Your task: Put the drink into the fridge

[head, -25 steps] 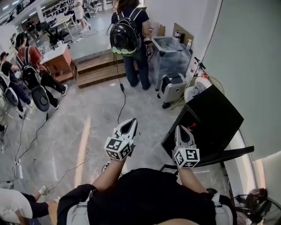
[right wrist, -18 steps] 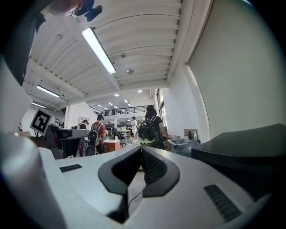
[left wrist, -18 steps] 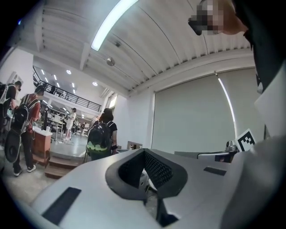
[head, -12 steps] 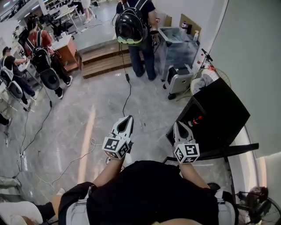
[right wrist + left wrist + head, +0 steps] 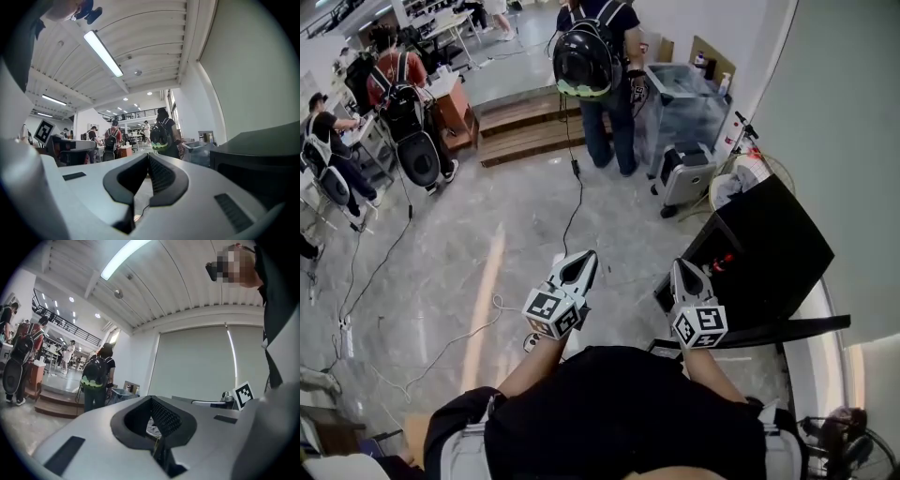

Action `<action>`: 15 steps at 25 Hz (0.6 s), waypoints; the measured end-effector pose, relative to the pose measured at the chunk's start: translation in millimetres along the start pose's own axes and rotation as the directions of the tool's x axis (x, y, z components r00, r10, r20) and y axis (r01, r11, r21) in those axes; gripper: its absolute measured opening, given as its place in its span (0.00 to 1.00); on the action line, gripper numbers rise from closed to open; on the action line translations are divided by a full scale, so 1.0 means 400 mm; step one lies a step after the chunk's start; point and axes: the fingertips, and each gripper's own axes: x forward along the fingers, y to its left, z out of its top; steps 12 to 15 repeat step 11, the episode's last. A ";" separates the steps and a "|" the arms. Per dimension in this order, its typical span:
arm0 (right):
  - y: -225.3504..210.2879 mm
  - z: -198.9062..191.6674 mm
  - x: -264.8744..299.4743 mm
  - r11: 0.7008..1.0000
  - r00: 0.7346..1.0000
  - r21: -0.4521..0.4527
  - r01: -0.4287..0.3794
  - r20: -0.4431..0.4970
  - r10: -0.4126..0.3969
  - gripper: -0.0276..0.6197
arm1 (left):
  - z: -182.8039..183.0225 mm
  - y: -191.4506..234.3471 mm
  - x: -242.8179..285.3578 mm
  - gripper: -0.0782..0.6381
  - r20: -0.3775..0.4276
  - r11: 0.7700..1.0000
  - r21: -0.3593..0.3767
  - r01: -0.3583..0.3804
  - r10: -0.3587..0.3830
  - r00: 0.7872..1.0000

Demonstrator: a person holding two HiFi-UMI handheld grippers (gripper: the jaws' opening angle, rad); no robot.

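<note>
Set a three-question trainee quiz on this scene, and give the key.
1. True or false: the left gripper holds a drink.
2. Which gripper is nearer the black fridge? A. left gripper. B. right gripper.
3. Fill in: the standing person beside the clear bin carries a black ____ on the back.

Key: 1. False: its jaws are shut with nothing between them. 2. B. 3. backpack.
</note>
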 end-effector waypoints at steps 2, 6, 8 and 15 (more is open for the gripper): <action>0.006 -0.001 0.003 1.000 1.000 -0.005 -0.005 -0.001 0.005 0.07 | -0.018 0.011 -0.007 0.13 -0.002 1.000 -0.021 0.005 -0.005 1.000; 0.012 -0.002 0.014 1.000 1.000 -0.003 -0.016 -0.015 0.016 0.07 | -0.027 0.029 -0.011 0.13 -0.008 0.999 -0.052 0.000 0.000 1.000; 0.008 -0.002 0.021 1.000 1.000 0.011 -0.017 -0.017 0.017 0.07 | -0.027 0.036 -0.006 0.13 -0.009 0.999 -0.053 0.000 0.000 1.000; -0.003 -0.005 0.029 0.999 1.000 0.044 -0.014 -0.017 0.015 0.08 | -0.032 0.041 0.000 0.13 -0.013 0.999 -0.053 -0.001 0.000 1.000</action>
